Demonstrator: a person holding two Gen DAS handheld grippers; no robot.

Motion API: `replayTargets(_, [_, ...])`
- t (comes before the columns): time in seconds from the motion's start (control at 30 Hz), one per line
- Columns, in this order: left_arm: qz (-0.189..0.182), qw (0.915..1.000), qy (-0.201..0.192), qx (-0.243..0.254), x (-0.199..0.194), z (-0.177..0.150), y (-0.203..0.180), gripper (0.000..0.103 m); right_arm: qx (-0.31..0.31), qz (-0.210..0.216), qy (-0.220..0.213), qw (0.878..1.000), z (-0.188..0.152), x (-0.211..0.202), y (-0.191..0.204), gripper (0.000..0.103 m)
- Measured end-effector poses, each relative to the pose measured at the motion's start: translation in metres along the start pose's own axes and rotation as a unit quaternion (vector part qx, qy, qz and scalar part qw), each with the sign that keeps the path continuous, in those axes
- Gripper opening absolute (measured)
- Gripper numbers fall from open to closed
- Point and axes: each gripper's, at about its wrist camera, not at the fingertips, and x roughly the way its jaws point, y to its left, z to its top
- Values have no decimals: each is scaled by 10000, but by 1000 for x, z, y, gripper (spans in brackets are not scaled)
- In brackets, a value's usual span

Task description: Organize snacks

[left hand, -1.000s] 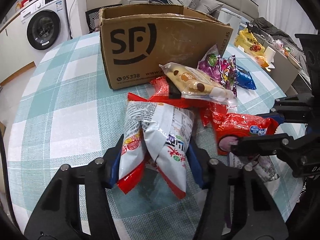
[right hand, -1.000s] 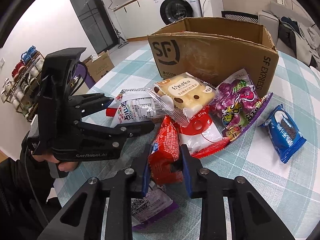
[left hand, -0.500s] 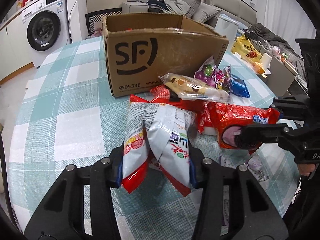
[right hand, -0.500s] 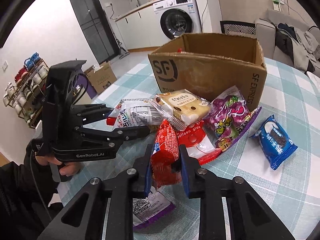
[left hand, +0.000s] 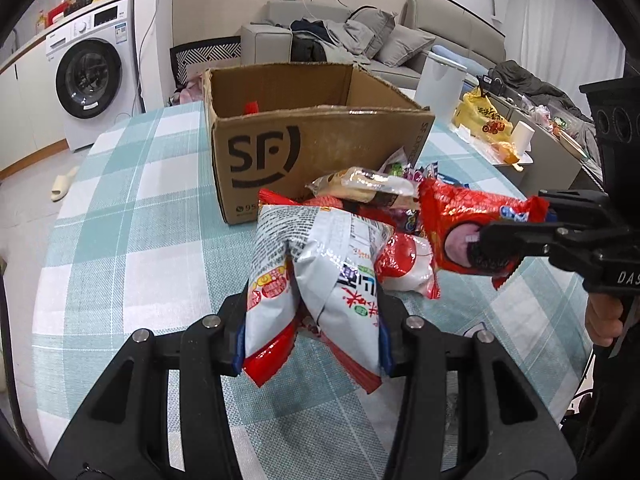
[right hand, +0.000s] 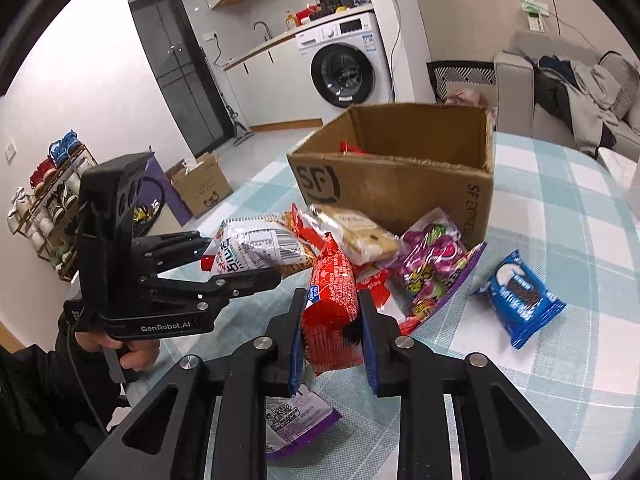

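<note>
The left claw (left hand: 312, 336) squeezes a white snack bag (left hand: 320, 276). The right claw (right hand: 332, 340) grips a red packet (right hand: 332, 304). The box (right hand: 400, 184) sits ahead.

— What colours lie ahead of the black left gripper (left hand: 312, 328)?
— A white packet (left hand: 320, 272) with red ends and grey print; beyond it, a brown cardboard box (left hand: 320, 148) with a black logo, on a teal-and-white check tablecloth (left hand: 132, 232).
— And the right gripper (right hand: 330, 332)?
— A red packet (right hand: 332, 300) between blue pads; right of it, a purple bag (right hand: 432, 268) and a blue packet (right hand: 520, 300).
</note>
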Motion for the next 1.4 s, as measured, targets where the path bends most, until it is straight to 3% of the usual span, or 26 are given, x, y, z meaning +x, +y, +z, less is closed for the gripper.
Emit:
replayTargets(1.0, [54, 9982, -585, -103, -47, 12, -8, 44, 539, -215, -793, 9952, 14, -38, -16, 24])
replayTargets(1.4, [179, 9955, -897, -225, -56, 34, -6, 44, 794, -277, -1111, 9903, 23, -40, -23, 24])
